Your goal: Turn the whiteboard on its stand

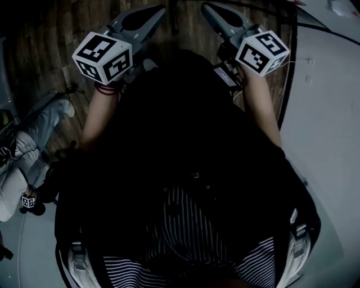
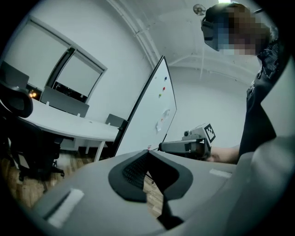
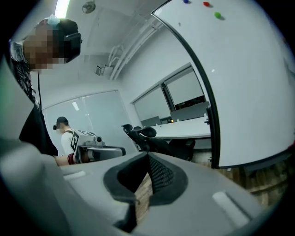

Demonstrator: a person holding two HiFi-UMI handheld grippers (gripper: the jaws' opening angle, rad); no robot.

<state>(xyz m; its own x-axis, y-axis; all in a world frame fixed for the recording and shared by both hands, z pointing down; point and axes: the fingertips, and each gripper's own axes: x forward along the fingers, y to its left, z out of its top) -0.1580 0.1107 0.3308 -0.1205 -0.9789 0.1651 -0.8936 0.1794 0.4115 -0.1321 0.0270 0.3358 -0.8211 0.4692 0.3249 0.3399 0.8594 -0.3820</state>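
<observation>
The whiteboard, white with a black frame and coloured magnets, stands tilted on its stand. In the left gripper view I see it nearly edge-on ahead. In the right gripper view the whiteboard fills the right side, close by. In the head view its pale face lies right of my right arm. My left gripper and right gripper point forward over the wooden floor, both shut and empty. Neither touches the board. The left gripper's jaws meet at the tips, as do the right gripper's.
A white desk and a black office chair stand left of the board, over a wooden floor. The chair and desk also show beyond the right gripper. A person in a cap stands at the back.
</observation>
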